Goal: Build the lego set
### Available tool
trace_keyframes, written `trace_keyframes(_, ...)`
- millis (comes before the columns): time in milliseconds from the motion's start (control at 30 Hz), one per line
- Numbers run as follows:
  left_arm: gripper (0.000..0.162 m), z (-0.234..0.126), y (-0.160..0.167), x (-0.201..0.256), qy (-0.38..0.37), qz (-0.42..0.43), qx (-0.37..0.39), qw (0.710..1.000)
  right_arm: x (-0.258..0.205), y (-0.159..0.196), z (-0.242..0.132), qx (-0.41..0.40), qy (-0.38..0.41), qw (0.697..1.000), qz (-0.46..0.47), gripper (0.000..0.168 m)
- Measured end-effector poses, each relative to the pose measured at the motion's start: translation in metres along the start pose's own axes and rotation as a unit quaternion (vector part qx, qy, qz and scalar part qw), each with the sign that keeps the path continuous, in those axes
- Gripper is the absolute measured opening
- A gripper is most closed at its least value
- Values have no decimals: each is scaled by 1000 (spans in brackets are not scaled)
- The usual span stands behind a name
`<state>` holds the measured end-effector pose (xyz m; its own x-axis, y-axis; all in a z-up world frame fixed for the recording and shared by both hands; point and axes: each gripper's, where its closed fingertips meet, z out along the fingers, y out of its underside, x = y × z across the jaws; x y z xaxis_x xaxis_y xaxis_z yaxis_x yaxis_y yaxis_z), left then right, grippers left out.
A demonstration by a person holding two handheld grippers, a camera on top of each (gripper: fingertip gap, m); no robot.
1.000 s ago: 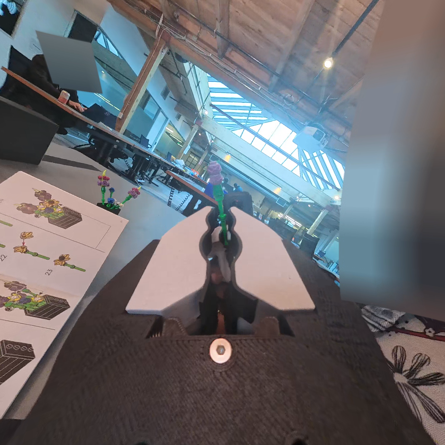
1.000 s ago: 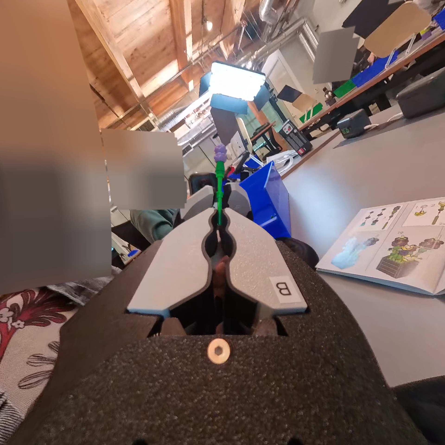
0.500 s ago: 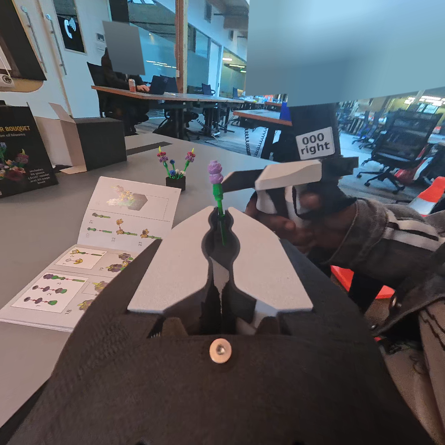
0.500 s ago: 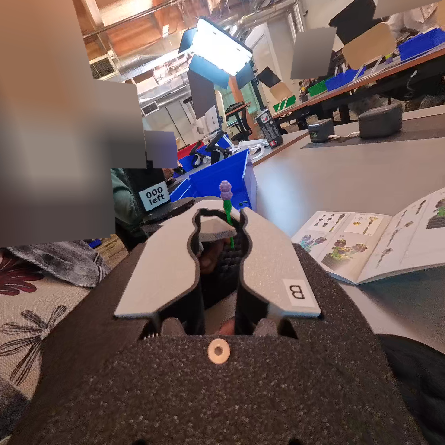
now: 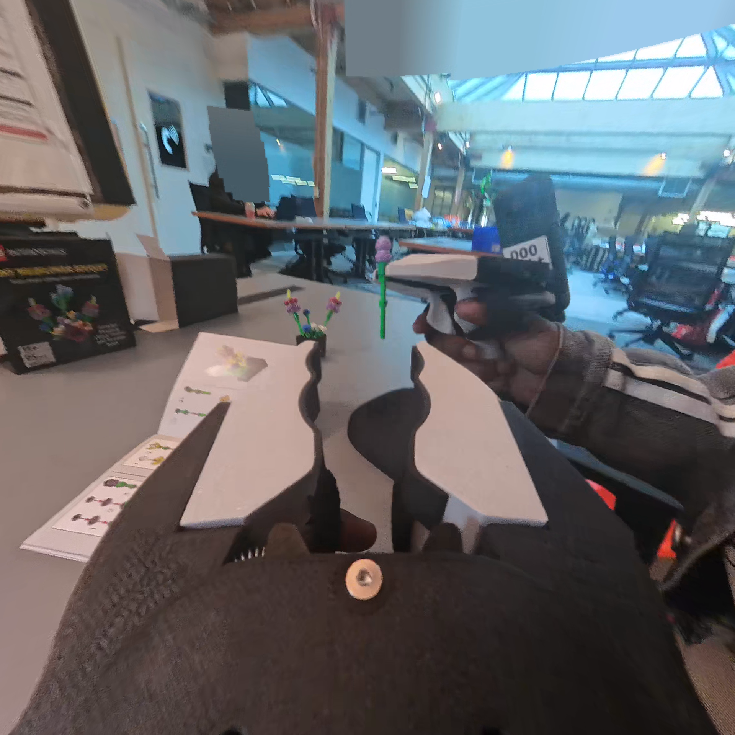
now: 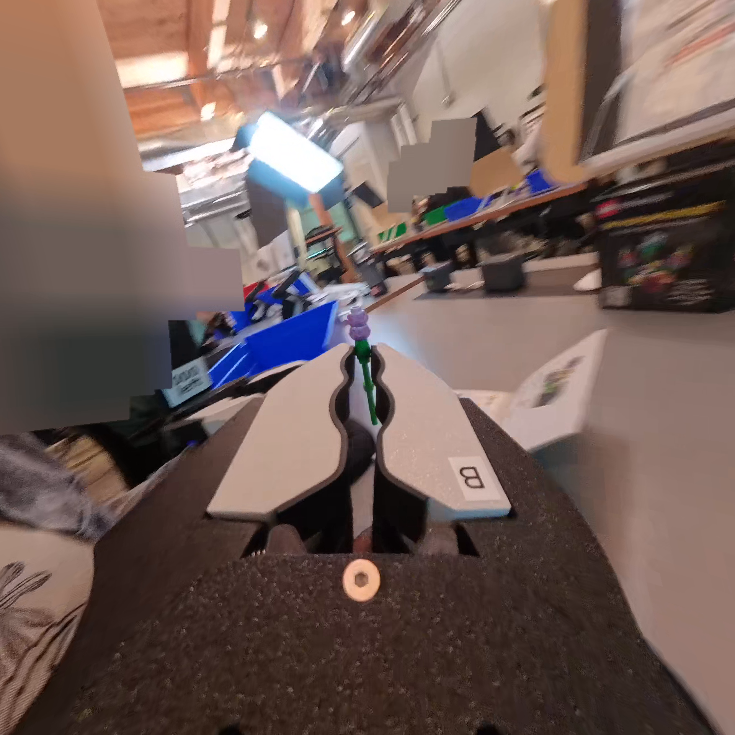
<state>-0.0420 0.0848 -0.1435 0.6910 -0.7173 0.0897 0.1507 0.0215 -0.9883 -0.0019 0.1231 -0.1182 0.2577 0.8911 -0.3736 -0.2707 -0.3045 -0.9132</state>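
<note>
The left gripper (image 5: pixel 365 354) has its jaws spread wide, empty; the right gripper (image 6: pixel 362 350) has its jaws nearly closed, clamping a flower stem (image 6: pixel 368 384).

Booklet (image 5: pixel 242 382) on table (image 5: pixel 79 417) — planter (image 5: pixel 311 339) behind it, box (image 5: pixel 65 306) far left.

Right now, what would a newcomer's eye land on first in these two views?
First the purple flower on a green stem, upright and pinched in the right gripper, above the grey table. Next, the left gripper in the foreground, jaws wide apart and empty. Behind it, a small black pot of flowers stands at the far edge of the open booklet.
</note>
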Motion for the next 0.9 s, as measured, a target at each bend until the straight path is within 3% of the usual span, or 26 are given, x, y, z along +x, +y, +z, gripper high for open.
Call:
trace_keyframes(167,44,-3,-5,-10,-13,-24,30,999,104,-54,-40,77,170,980,-63,7)
trace_keyframes(333,43,-4,-5,-14,-20,-35,33,999,182,-43,-45,53,254,963,-66,6)
trace_keyframes(500,43,-6,-6,-19,-27,-50,41,998,211,-21,-33,-20,298,948,-111,7)
trace_keyframes(900,43,-8,-7,-22,-27,-66,46,996,229,-5,-26,-95,323,933,-124,7)
